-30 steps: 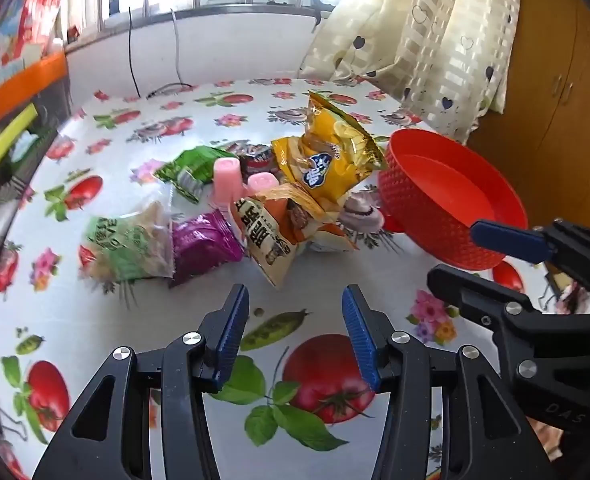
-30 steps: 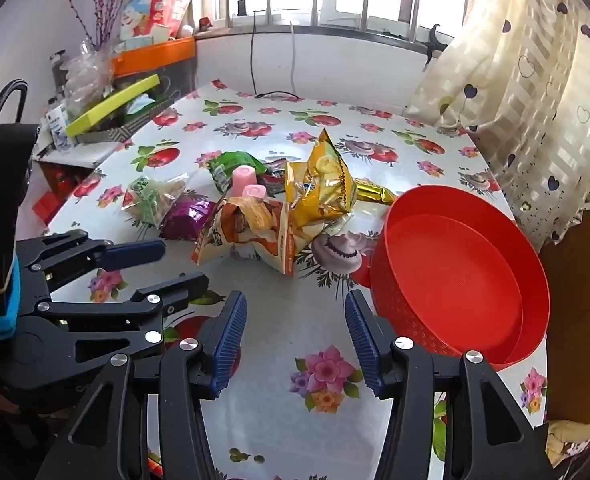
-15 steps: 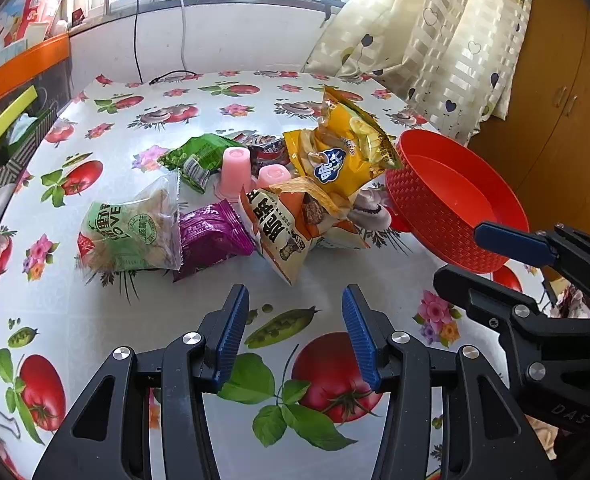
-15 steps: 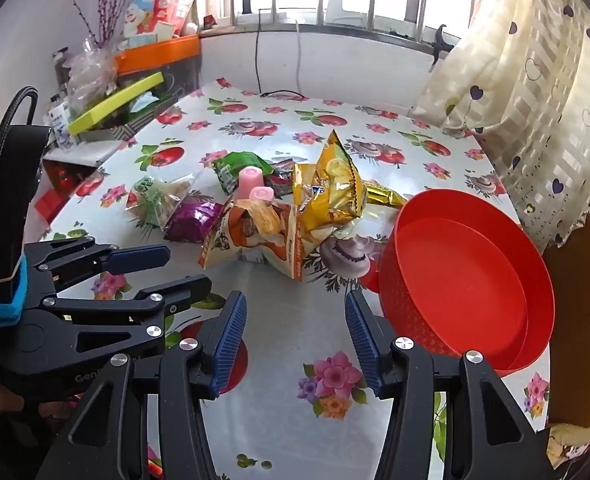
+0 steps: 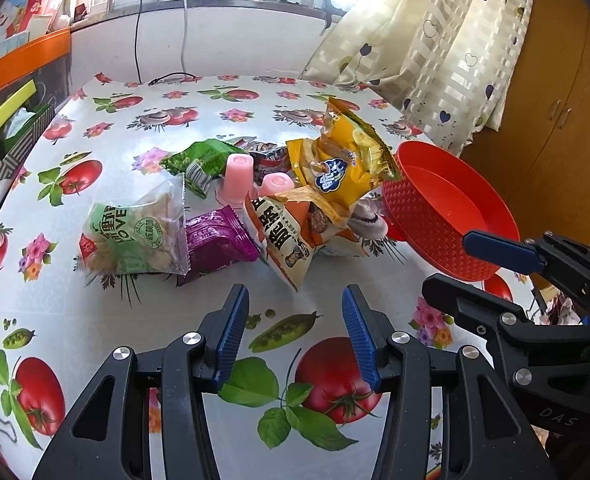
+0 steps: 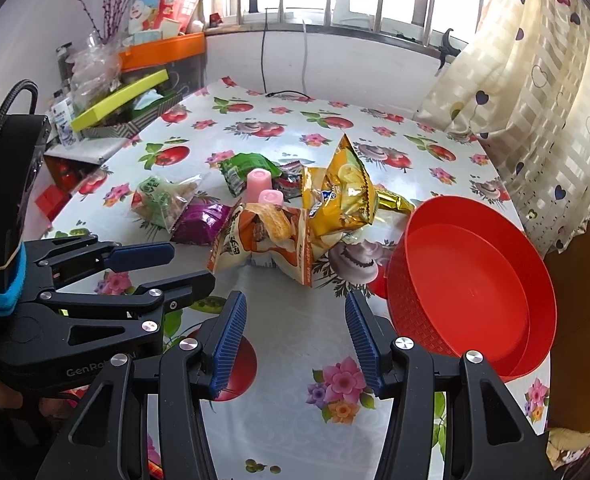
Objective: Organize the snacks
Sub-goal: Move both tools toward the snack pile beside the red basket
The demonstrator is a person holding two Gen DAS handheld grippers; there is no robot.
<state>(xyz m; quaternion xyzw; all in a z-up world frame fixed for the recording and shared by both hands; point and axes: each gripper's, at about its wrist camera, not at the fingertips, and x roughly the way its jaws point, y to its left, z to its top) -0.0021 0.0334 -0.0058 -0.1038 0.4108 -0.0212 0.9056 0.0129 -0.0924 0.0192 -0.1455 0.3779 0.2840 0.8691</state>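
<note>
1. Snacks lie heaped at mid-table on a fruit-print tablecloth (image 5: 95,320), beside an empty red basket (image 5: 451,216) at the pile's three o'clock.
2. Left gripper (image 5: 295,332) hovers above the cloth with jaws spread wide and nothing between them; the orange bag (image 5: 291,236) sits at its twelve o'clock, the nearest packet, one corner pointing back toward the jaws.
3. Right gripper (image 6: 295,336) is likewise spread and empty, with the basket (image 6: 471,284) close at its two o'clock and the orange bag (image 6: 263,240) just left of twelve.
4. Orange bag's long axis appears to run from eleven to five o'clock in the left view, so a straight-ahead reach would likely meet that corner first.
5. Yellow chip bag (image 5: 339,168) stands upright behind it; a purple packet (image 5: 215,240) and a green-label clear bag (image 5: 135,240) lie flat at the left gripper's eleven o'clock, with two pink jelly cups (image 5: 237,178) farther back.
6. Judged by position, the left gripper is nearer the pile, the right nearer the basket.
</note>
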